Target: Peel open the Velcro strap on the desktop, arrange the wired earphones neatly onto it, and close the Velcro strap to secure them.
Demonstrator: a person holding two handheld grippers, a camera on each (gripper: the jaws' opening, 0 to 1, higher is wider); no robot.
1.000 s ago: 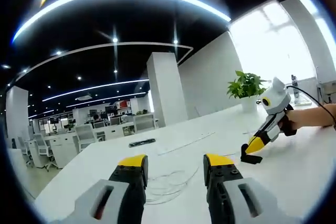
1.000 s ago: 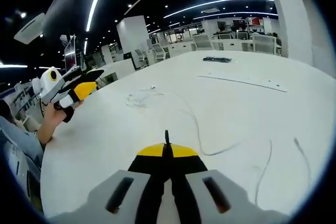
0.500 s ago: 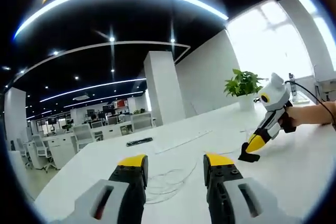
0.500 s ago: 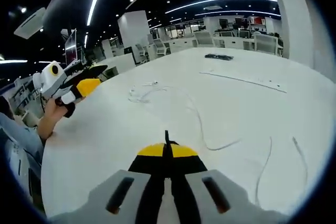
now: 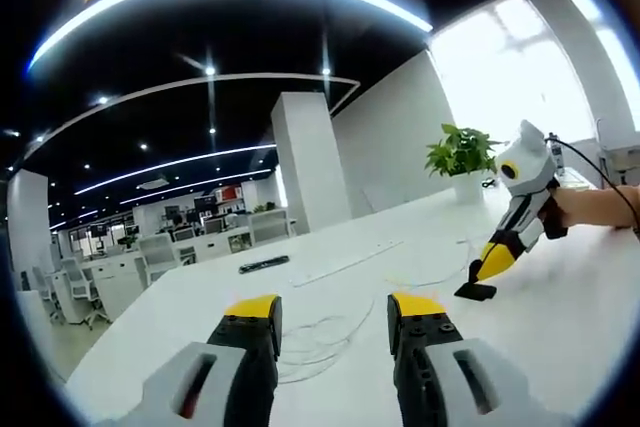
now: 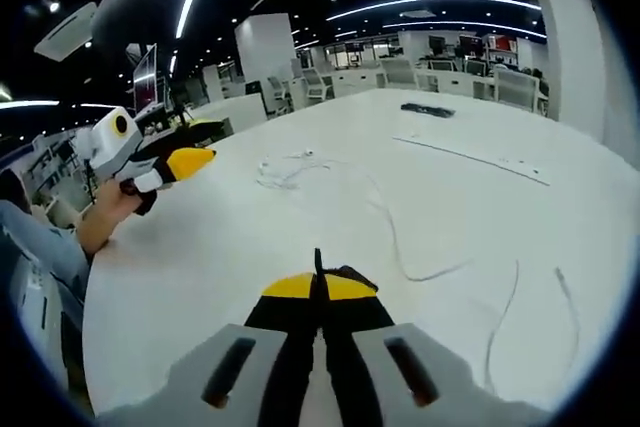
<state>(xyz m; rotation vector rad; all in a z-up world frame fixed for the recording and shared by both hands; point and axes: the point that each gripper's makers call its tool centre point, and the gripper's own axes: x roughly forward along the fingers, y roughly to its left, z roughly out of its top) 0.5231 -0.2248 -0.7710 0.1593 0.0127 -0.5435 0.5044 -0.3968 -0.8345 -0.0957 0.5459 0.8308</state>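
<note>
Upright between the pinched right gripper (image 6: 318,292) jaws stands a thin black strap (image 6: 317,263); left gripper (image 5: 333,315) gapes

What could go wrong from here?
1. The right tongs are shut on what looks like the strap, gripping only a thin edge. It may slip out when peeled.
2. The earphones sprawl over the table, with one cable running far from the pile. Gathering them may cause snags or tangles.
3. The left tongs are open and hold nothing, so the strap has no second grip yet.
</note>
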